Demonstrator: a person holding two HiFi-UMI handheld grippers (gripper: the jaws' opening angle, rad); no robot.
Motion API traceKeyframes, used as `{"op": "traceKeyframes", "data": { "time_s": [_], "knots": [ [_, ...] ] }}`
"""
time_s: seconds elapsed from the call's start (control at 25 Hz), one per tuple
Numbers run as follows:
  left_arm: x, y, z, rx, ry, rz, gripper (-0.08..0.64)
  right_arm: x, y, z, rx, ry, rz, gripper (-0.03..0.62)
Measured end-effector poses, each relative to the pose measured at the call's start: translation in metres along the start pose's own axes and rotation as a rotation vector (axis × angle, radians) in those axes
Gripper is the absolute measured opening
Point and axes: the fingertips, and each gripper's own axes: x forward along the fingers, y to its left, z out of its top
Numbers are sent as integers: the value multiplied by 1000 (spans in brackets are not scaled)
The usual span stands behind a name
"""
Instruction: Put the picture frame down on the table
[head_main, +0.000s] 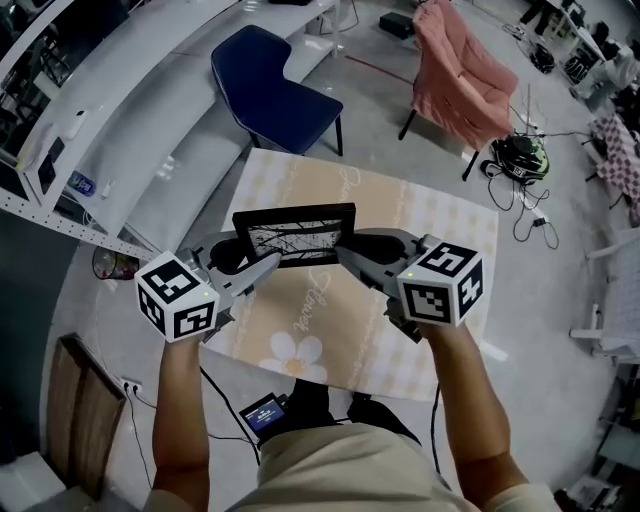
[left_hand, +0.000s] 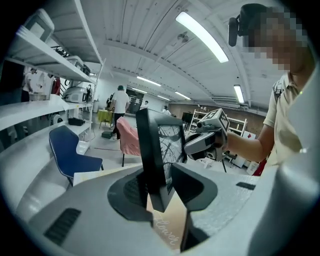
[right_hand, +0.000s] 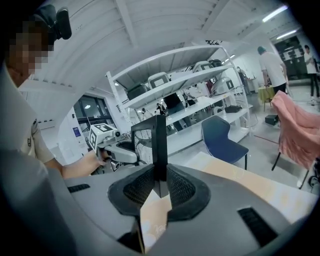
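The picture frame hangs upright over the table, not yet set down. We judge it stiff and light, with breakable glass. Our left gripper and right gripper each clamp a lower side edge.

Picture frame matt black with glossy front; tablecloth smooth printed cloth.

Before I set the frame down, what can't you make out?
Gap between picture frame and table: head view looks steeply down on it; jaws block it in the gripper views.
Picture in the frame: small in head view, steeply slanted in gripper views.
Frame's back: faces away everywhere.
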Motion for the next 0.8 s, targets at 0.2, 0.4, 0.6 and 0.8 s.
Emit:
{"op": "traceKeyframes", "data": {
  "time_s": [0.2, 0.4, 0.6, 0.8],
  "knots": [
    [20, 37, -31, -68, 32, -15, 121, 35, -32, -20, 46, 41, -22, 72],
    [42, 71, -66, -138, 70, -29, 121, 70, -64, -45, 98, 91, -37, 72],
    [61, 98, -102, -224, 104, -47, 121, 99, -90, -71, 145, 137, -38, 72],
    [80, 121, -138, -294, 151, -61, 121, 125, -114, -102, 208, 184, -30, 72]
  ]
}}
